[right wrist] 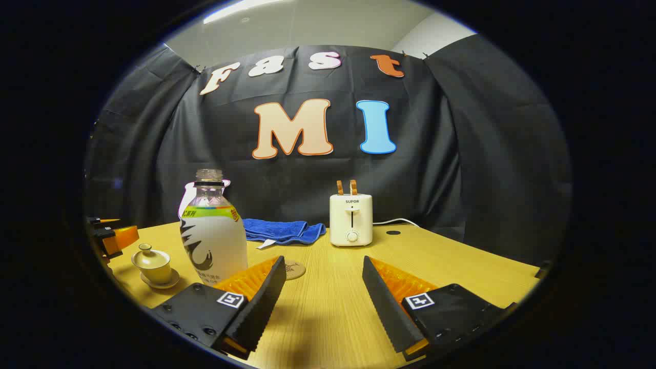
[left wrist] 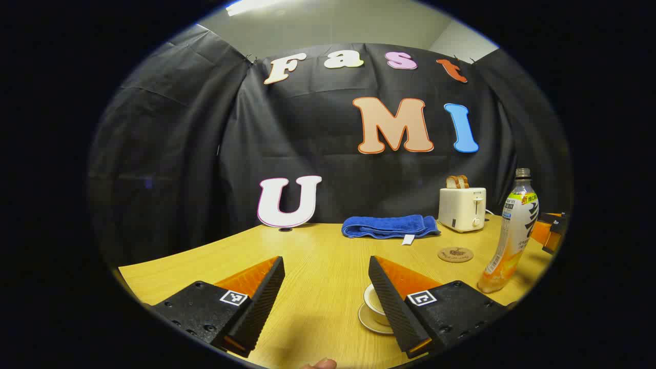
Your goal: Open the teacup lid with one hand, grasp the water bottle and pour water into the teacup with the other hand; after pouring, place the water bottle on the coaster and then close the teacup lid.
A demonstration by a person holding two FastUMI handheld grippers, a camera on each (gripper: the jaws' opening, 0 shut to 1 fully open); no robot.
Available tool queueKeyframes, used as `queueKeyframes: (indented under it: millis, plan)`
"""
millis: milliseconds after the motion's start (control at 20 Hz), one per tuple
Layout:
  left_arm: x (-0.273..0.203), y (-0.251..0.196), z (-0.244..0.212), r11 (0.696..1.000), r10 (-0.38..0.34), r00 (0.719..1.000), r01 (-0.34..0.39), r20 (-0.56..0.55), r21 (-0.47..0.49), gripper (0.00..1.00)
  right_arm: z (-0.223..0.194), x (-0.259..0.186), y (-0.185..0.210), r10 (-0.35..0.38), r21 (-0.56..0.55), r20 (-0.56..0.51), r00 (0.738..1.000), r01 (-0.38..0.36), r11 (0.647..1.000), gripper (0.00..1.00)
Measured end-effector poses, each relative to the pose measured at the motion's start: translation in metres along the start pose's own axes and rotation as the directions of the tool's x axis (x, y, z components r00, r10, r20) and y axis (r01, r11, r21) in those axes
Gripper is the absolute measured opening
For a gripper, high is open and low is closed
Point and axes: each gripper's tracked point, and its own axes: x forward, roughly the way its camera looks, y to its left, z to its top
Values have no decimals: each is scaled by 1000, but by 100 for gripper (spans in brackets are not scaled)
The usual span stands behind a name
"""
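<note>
Left gripper (left wrist: 326, 279) wide open, nothing between fingers, lidded teacup (right wrist: 151, 263) on saucer (right wrist: 160, 281) just past its right finger. Right gripper (right wrist: 323, 279) also spread open, empty. Uncapped water bottle (right wrist: 213, 230) upright on wooden table (right wrist: 461, 261), round coaster (left wrist: 455, 254) close by. Toaster (right wrist: 351, 219), blue towel (left wrist: 389, 226) at back.

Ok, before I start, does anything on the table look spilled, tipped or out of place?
Nothing stands out. The bottle stands upright with no cap on, the teacup sits lidded on its saucer, and the coaster lies flat and bare. No spill shows on the table. Both hand-held grippers are open and hold nothing.
</note>
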Motion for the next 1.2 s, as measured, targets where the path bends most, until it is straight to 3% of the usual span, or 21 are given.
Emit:
queueKeyframes:
  millis: [50, 450, 500, 550, 650, 1150, 1200]
  plan:
    - [0, 0, 0, 1000, 0, 1000, 0, 0, 0, 96, 0, 0, 0, 0, 0, 0, 1000, 0, 1000, 97]
    - [0, 0, 0, 1000, 0, 1000, 0, -1, 0, 96, -1, 0, 0, 0, 0, 1, 1000, 0, 1000, 97]
    - [0, 0, 0, 1000, 0, 1000, 0, -1, 0, 96, 0, 1, 0, 0, 0, 1, 1000, 0, 1000, 94]
    - [0, 0, 0, 1000, 0, 1000, 0, 0, 0, 96, 0, 0, 0, 0, 0, 1, 1000, 0, 1000, 97]
    - [0, 0, 0, 1000, 0, 1000, 0, 0, 0, 96, -1, 0, 0, 0, 0, 1, 1000, 0, 1000, 94]
    - [0, 0, 0, 1000, -2, 1000, 2, -1, 0, 96, -1, 0, 0, 0, 0, 1, 1000, 0, 1000, 97]
    - [0, -2, 0, 1000, -10, 1000, 10, 0, 0, 96, -1, 0, 0, 0, 0, 1, 1000, 0, 1000, 94]
